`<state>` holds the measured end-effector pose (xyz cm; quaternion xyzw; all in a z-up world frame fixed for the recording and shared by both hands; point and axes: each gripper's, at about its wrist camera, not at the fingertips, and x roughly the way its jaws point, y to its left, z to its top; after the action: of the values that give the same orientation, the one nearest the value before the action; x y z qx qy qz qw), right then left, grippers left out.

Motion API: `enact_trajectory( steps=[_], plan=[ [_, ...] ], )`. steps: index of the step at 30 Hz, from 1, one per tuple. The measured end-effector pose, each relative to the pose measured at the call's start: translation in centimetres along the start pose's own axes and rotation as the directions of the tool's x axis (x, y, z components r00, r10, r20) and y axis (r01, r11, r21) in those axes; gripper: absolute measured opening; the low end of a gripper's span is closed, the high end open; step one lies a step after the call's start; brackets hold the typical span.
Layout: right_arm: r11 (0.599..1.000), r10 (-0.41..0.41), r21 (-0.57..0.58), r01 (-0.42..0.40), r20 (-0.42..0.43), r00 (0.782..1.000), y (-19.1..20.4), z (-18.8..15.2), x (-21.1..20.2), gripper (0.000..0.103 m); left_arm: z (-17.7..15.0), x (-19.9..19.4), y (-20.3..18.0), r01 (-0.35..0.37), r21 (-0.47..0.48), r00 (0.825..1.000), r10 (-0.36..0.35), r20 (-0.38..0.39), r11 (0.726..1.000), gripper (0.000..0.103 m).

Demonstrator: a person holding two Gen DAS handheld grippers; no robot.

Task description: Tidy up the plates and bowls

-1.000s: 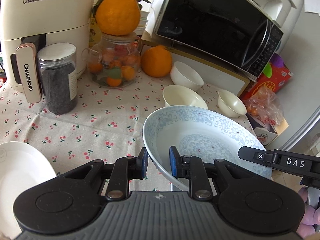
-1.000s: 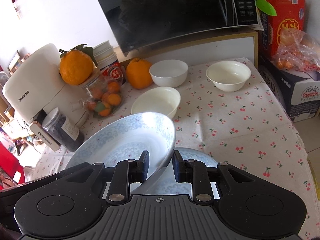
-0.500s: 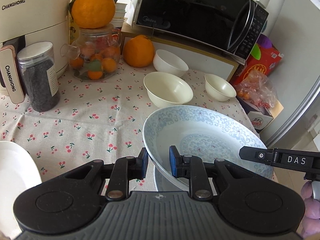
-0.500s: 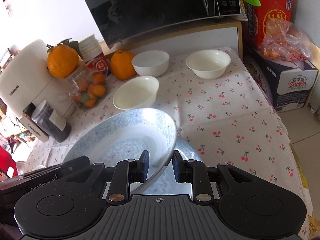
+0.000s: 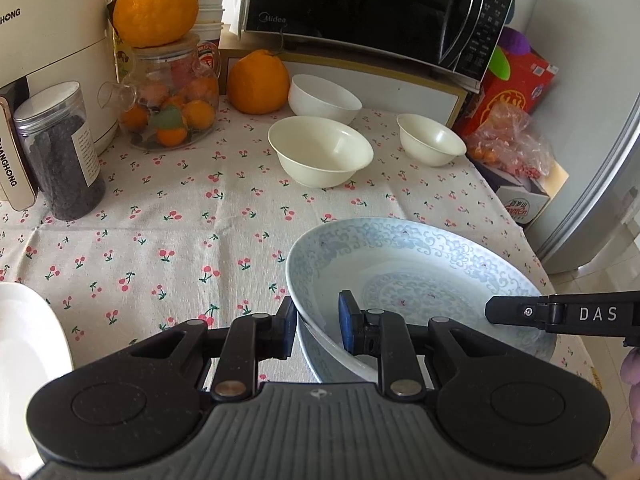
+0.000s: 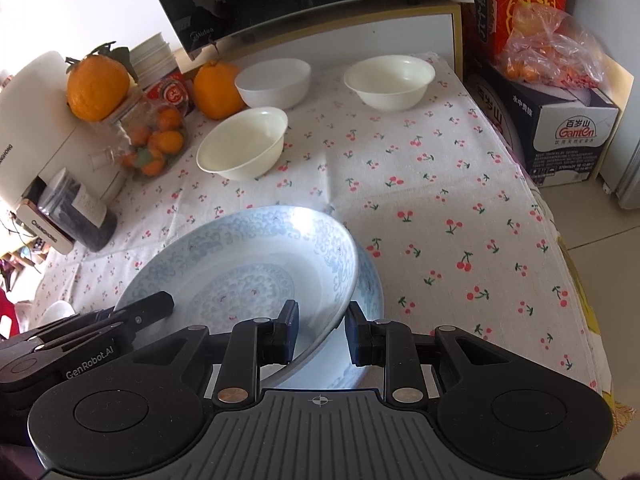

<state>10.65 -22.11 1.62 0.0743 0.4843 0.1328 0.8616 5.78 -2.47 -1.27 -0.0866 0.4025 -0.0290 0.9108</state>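
This was a home kitchen corner. A desk carried a cherry-print cloth, and along its far edge stood a black microwave on a white stand. At the far left corner sat a cream air fryer, with a dark-filled jar and a glass jar of small oranges beside it, a large orange resting on its lid. White bowls stood near the far edge. Off the right edge were a red carton, a bagged heap of fruit, a water case, a tiled floor and what looked like a fridge side.
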Motion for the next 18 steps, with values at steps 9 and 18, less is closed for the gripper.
enact_trajectory(
  steps=[9, 18],
  plan=[
    [1.0, -0.01, 0.006, 0.011, -0.03, 0.999, 0.0, -0.5, 0.7, 0.025, -0.4, 0.3, -0.3, -0.022, 0.031, 1.0, 0.022, -0.011, 0.999, 0.02],
    [1.0, -0.024, 0.014, 0.025, -0.064, 0.998, -0.4, -1.0, 1.5, 0.025, -0.8, 0.8, -0.5, -0.03, 0.057, 0.999, 0.031, -0.026, 0.998, 0.02]
  ],
)
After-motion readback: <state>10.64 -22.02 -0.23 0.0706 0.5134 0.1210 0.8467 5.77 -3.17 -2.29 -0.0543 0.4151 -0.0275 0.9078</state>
